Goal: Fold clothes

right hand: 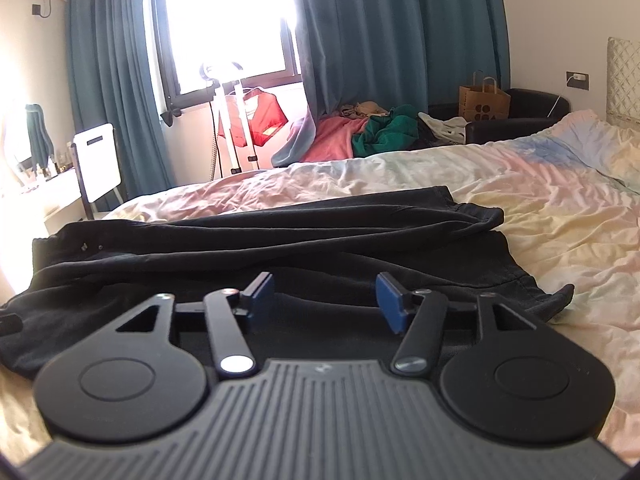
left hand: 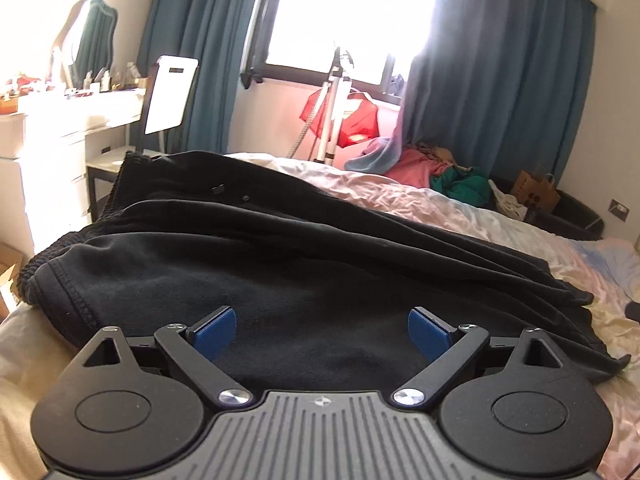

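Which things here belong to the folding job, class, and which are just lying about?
Part of the job:
black garment spread on the bed
left tool, open
right tool, open

Just lying about:
pile of clothes
paper bag
red garment on a hanger
white chair
mirror

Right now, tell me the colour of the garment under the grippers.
Black; the garment shows best in the right wrist view.

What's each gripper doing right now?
Left gripper: open, empty, over the black garment.
Right gripper: open, empty, over the same garment.
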Tool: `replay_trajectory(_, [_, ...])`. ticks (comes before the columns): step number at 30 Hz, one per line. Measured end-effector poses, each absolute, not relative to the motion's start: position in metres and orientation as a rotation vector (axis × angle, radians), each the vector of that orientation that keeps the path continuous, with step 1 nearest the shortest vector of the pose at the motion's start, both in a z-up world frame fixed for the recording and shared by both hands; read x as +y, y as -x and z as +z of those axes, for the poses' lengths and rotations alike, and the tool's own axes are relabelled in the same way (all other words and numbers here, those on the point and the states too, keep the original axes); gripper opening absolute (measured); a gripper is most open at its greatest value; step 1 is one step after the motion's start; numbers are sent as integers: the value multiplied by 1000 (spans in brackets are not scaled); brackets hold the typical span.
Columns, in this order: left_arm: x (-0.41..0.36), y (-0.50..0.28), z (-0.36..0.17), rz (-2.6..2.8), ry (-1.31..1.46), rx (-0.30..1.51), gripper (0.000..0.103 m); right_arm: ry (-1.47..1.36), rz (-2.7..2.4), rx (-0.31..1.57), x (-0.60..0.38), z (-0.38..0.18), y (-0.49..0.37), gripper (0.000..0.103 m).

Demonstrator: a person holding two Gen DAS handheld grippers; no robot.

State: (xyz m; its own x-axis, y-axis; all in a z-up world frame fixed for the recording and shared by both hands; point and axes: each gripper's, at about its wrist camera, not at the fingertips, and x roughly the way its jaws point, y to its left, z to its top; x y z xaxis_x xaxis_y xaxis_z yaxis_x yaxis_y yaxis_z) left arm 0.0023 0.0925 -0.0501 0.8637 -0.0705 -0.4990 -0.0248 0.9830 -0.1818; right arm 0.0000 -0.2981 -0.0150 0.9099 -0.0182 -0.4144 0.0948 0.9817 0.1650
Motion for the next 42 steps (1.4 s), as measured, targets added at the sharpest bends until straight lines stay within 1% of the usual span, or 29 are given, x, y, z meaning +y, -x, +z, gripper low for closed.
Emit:
replay_trajectory(4, [128,-19,-52,95,236,591,97,-209,-47,439,-301,-17,-2,61])
replay_trajectory(9, [166,-37,-50,123,291,667,97,-242,-46,459,-305,-22,-9,61])
replay_trajectory(12, [190,-40,-55,212,296,652,97,-272,-62,492,-310,-26,-14,61])
replay_trajectory(18, [220,-27,-60,248,428,633,98,-361,-119,536,-325,-35,-22,62])
replay_trajectory(20, [224,-24,-57,252,457,618,100,-376,-169,529,-331,-35,-22,75])
replay_trajectory(21, [226,-23,-57,252,470,621,100,-384,-194,525,-334,-35,-22,85])
replay_trajectory(26, [243,-16,-64,272,592,630,100,-663,-239,528,-384,-45,-26,85])
replay_trajectory(30, [264,-13,-75,266,762,649,100,-1056,-275,548,-437,-82,-24,85])
replay_trajectory(33, [283,-10,-93,248,950,676,101,-1255,-312,551,-466,-111,-23,86])
replay_trajectory(35, [293,-7,-107,244,1084,684,101,-1287,-358,553,-478,-121,-24,81])
replay_trajectory(37, [304,-7,-120,247,1196,678,101,-1301,-402,543,-489,-131,-25,80])
replay_trajectory(39, [312,-10,-129,261,1268,665,99,-1328,-431,532,-498,-140,-27,80])
replay_trajectory(42, [318,-17,-137,259,1310,622,96,-1378,-412,530,-501,-153,-35,73])
